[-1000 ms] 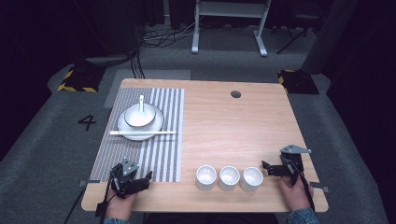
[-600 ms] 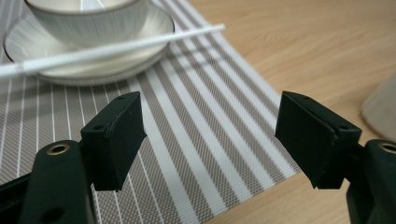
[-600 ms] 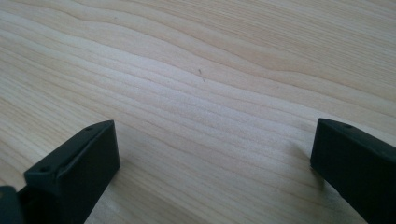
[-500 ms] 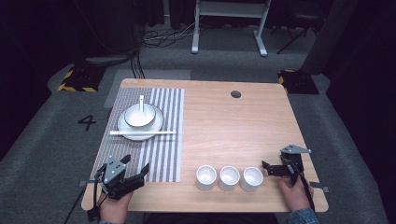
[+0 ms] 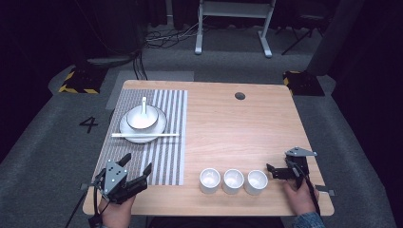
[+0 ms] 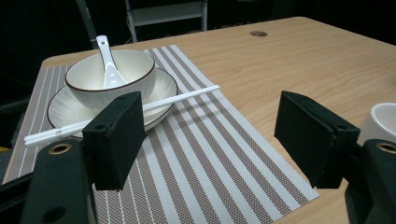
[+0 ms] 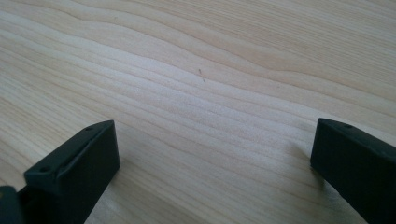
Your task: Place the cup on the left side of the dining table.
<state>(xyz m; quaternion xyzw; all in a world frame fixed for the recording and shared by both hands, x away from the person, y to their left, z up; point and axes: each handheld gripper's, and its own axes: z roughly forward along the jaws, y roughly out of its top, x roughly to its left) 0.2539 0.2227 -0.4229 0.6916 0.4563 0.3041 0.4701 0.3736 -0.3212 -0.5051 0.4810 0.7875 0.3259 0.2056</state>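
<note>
Your high view looks forward and down over the whole table [image 5: 237, 123]. Your left gripper view sits low, facing the placemat [image 6: 205, 154], which both share. Your right gripper view faces bare tabletop close up.

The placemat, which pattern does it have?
The placemat has grey-brown and white stripes, clearest in left gripper view.

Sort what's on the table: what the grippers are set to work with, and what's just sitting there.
Likely in hand:
left gripper, open, aimed at the chopsticks, bowl and plate
right gripper, open beside the three cups

Just there:
spoon
striped mat
table hole
</note>
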